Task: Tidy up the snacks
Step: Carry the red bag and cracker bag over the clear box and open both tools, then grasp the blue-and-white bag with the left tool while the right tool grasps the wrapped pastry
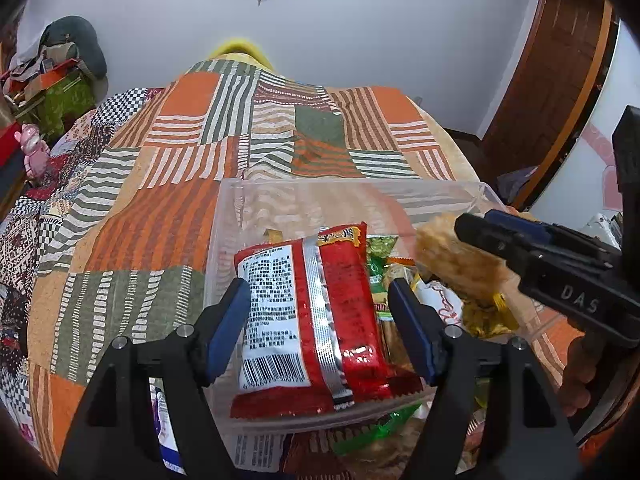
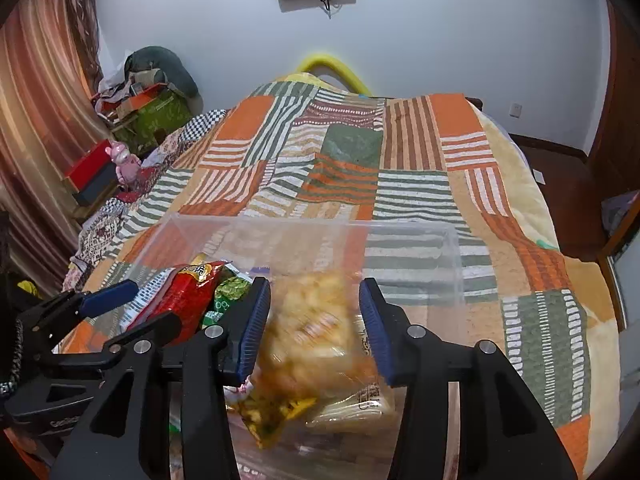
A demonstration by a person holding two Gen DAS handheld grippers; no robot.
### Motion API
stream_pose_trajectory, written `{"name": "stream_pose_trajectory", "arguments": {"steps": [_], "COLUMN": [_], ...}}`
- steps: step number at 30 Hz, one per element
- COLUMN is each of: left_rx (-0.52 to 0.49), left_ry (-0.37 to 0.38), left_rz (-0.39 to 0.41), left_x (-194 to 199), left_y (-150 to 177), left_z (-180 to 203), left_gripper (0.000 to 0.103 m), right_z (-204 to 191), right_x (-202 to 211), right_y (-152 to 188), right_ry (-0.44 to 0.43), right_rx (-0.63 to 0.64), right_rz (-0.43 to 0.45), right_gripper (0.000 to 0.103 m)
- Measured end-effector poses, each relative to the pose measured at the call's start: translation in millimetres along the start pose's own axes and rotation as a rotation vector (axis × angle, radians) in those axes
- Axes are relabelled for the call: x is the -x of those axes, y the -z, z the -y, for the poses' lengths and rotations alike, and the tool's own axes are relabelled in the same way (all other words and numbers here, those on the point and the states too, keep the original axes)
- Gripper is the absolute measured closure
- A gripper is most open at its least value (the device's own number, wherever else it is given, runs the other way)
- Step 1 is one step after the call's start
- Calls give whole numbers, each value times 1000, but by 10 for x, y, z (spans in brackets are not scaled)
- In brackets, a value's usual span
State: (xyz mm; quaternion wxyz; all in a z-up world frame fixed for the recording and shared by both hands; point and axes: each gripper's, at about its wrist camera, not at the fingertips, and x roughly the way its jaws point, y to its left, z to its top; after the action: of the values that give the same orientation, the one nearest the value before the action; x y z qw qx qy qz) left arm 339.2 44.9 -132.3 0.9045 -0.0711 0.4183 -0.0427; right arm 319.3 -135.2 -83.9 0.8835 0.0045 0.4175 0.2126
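1. Setting. A clear bin (image 1: 352, 184) stands on a patchwork quilt (image 1: 160, 220) at the near end of the bed. The far part of the quilt is bare, prob. so the sorting stays close to the person.
2. Left claw (image 1: 318, 286). It points down over the bin's left half, jaws approx. half wide. A red packet (image 1: 320, 312) lies between the pads, barcode side up. Its lower seam hangs over the bin's near wall. The right pad looks clear of the packet's edge, so the packet seems to rest on the snacks beneath, not in a grip.
3. Right claw (image 2: 314, 282). It sits over the bin's middle, jaws fairly narrow. A bag of yellow crisps (image 2: 308, 320) is between the pads. The bag is smeared while the pads are sharp; whether they pinch it cannot be told.
4. Contents. A green packet (image 1: 380, 248) and other wrappers already line the bin's floor, i.e. the task looks part done. New items go on top.
5. Leftovers. More wrappers, incl. a green one (image 1: 372, 436), lie on the quilt just outside the near wall. These are prob. the pile not yet sorted.
6. Layout logic. Each claw serves its own side of the bin, so the two do not cross.
7. Risk. The red packet overhangs the near wall & could slide back out.
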Motion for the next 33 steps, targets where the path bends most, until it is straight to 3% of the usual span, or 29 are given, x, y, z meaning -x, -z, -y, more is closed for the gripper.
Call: {"name": "stream_pose_trajectory", "arguments": {"steps": [8, 18, 27, 33], "left_rx": [-24, -44, -18, -2], "left_ry": [-3, -35, -77, -78], "left_rz": [46, 102, 14, -47], "left_x": [385, 983, 1069, 908], "left_y": [8, 197, 619, 891], "left_z": [38, -45, -379, -562], "left_gripper": [31, 19, 18, 18], "right_z": [-75, -181, -216, -239], "right_x": [289, 672, 812, 720], "right_y": [11, 225, 625, 906], "right_ry": [31, 54, 50, 16], "right_rx": [61, 127, 131, 99], "right_rz": [47, 74, 41, -34], "right_gripper": [58, 56, 48, 43]}}
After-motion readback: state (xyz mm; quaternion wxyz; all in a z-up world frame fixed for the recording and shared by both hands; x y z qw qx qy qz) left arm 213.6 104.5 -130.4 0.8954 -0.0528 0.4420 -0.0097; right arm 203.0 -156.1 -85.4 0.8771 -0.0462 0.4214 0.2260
